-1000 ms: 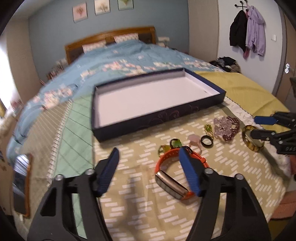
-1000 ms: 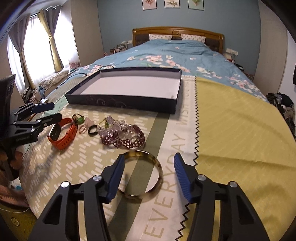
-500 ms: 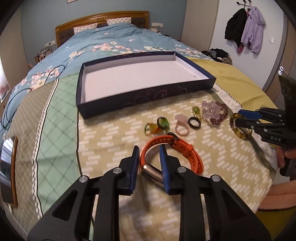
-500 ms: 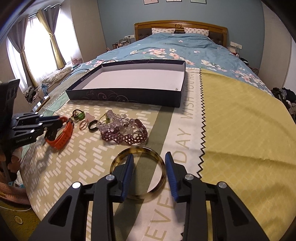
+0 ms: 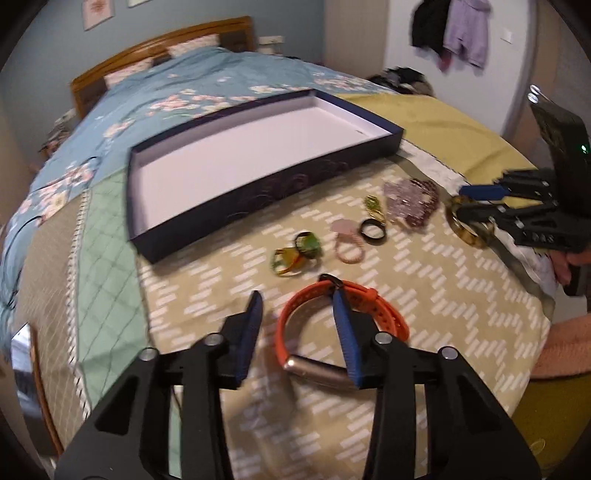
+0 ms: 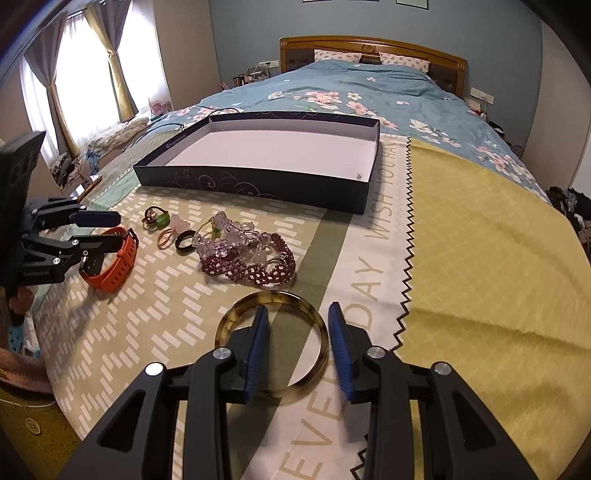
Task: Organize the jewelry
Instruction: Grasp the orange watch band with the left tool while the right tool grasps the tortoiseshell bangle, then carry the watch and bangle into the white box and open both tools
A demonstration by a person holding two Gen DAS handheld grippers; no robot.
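An empty dark blue box (image 5: 258, 206) (image 6: 258, 184) with a white floor lies on the bed. Before it lie several rings, a pink ring (image 5: 349, 251), a black ring (image 6: 185, 242), and beaded bracelets (image 6: 255, 266) (image 5: 413, 206). My left gripper (image 5: 297, 306) is open; one finger is inside the loop of the orange watch band (image 5: 369, 310) (image 6: 118, 262), the other outside its left side. My right gripper (image 6: 297, 317) is open; its left finger is inside the tortoiseshell bangle (image 6: 317, 325) (image 5: 465, 230), its right finger just outside the rim.
The bed is covered by a patterned green cloth (image 6: 147, 332), a yellow blanket (image 6: 498, 277) and a blue floral duvet (image 6: 351, 96). The bed's edge is near me at the left (image 6: 55, 387). Coats (image 5: 450, 33) hang on the wall.
Both grippers were wide open, narrowed around the watch band and the bangle half a second ago, and have now opened wider again. Both items still lie on the bed.
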